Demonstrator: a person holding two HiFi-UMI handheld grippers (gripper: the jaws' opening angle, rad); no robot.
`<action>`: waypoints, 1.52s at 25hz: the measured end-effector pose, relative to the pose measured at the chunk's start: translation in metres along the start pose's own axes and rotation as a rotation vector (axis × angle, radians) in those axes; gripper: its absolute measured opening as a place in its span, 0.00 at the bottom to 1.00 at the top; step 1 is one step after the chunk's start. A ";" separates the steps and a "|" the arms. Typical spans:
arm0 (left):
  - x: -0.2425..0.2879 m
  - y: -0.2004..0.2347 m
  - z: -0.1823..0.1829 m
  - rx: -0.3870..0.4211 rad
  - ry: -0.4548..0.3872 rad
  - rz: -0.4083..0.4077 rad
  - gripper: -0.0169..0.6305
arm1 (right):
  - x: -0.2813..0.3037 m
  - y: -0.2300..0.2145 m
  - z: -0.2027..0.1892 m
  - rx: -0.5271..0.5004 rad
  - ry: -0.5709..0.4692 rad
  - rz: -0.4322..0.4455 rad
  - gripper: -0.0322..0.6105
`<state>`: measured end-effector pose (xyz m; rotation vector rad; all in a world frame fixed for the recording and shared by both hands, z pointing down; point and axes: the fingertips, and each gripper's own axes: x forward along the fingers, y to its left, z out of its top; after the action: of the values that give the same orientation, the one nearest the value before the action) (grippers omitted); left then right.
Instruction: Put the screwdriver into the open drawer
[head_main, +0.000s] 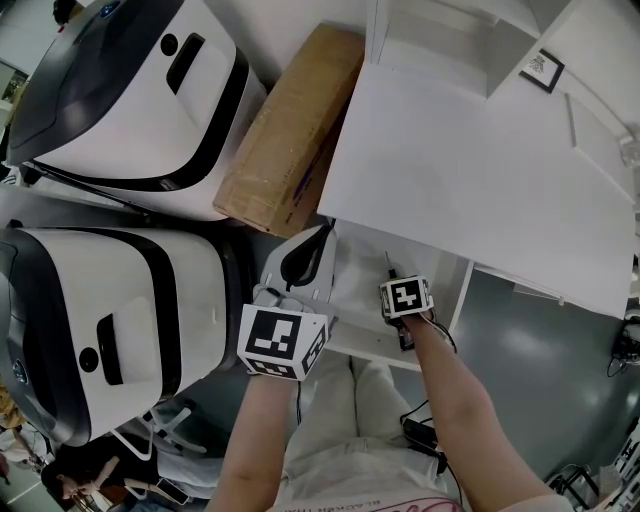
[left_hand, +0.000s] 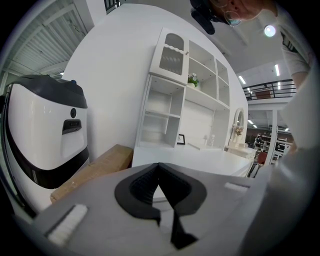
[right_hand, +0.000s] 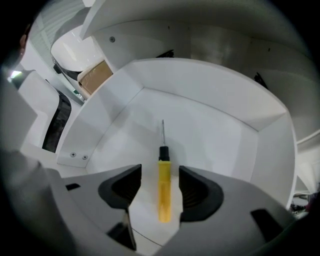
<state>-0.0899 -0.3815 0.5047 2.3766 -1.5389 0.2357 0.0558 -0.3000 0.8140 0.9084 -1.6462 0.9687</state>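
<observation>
Head view first: the right gripper (head_main: 401, 292) points steeply down into the open white drawer (head_main: 447, 287) under the desk top, and the screwdriver (head_main: 388, 264) shows only as a thin dark shaft poking out just beyond it. The left gripper (head_main: 318, 242) hangs beside the drawer's left edge – plainly the farther of the two from the tool. Left gripper view: the left gripper (left_hand: 160, 172) has its pads meeting at the tips with nothing between them, aimed at the white desk and a cardboard box (left_hand: 95, 172); no screwdriver shows here. Right gripper view: the right gripper (right_hand: 159, 189) stands apart, and the screwdriver (right_hand: 164, 190) lies on the drawer (right_hand: 225, 145) floor directly between its pads. A gap shows on each side of the yellow handle. Its long axis runs along the jaws, blade towards the far wall. Nothing else shows in the drawer – a straight lift should clear it.
</observation>
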 end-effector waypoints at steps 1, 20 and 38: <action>-0.001 0.000 0.001 0.001 -0.003 -0.002 0.04 | -0.001 0.001 -0.001 0.001 -0.001 -0.002 0.42; -0.027 -0.026 0.038 0.060 -0.042 -0.039 0.04 | -0.070 0.004 0.008 0.034 -0.112 -0.005 0.45; -0.039 -0.047 0.089 0.108 -0.124 -0.093 0.04 | -0.149 0.014 0.036 0.011 -0.250 0.002 0.39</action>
<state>-0.0658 -0.3602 0.4020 2.5839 -1.4981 0.1575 0.0651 -0.3101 0.6607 1.0697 -1.8525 0.8940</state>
